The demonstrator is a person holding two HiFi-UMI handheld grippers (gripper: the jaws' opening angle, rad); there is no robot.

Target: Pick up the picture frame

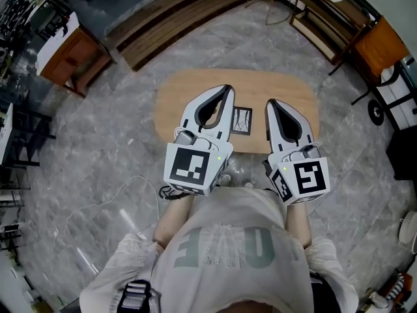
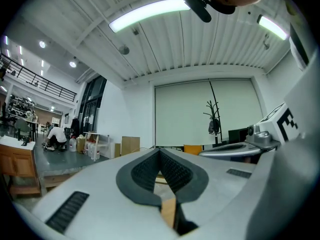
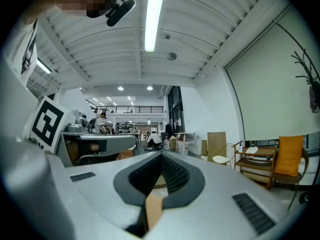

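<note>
Left gripper (image 1: 227, 89) and right gripper (image 1: 270, 102) are held level, side by side, close before the shirt (image 1: 228, 240). The jaws of each are closed tip to tip, with nothing between them. The frame (image 1: 242, 120) is seen lying flat on the oval table (image 1: 189, 87), between and below the grippers, untouched. Grey floor (image 1: 98, 149) is noted around.

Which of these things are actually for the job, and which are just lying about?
For the job:
- picture frame, lying flat
- wooden table under it
- left gripper and right gripper, both shut and empty, one on each side of the frame

Just lying about:
- orange chair
- wooden cabinet
- wooden shelf
</note>
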